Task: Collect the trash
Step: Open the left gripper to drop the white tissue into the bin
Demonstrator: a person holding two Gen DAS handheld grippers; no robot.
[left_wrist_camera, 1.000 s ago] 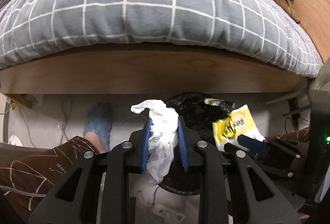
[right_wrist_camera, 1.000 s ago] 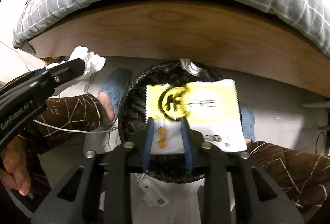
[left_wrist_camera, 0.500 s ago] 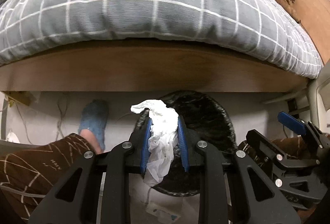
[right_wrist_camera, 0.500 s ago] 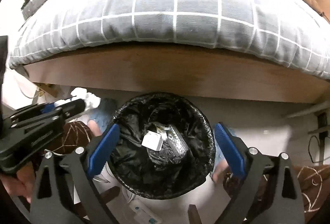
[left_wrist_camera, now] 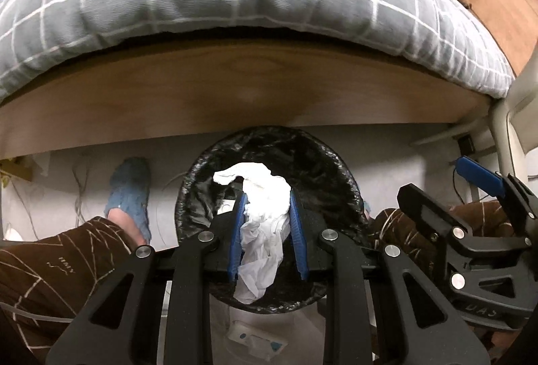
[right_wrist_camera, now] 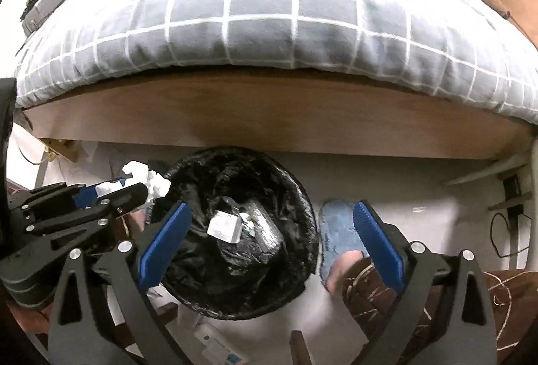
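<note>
While my left gripper [left_wrist_camera: 267, 230] clamps the tissue [left_wrist_camera: 262, 230] tight between its blue pads, I see the bin [left_wrist_camera: 339, 163] lying directly beyond and below it, its black-lined mouth framing the wad on all sides in the left wrist view. That alignment is what the coming drop turns on: the tissue hangs with its long axis running down through the pads, its loose tail pointing toward the near rim, so I judge that parting the pads should send it inside, not onto the floor. From the right wrist view the wad appears at the bin's left rim, so I cannot tell for sure that it is fully over the opening. My right gripper [right_wrist_camera: 272, 240] stands wide open with nothing in it, the bin and its foil scraps [right_wrist_camera: 255, 227] showing between its pads. The left hand is plainly the one to act. The bin sits on the floor just beside the bed [right_wrist_camera: 269, 116].
</note>
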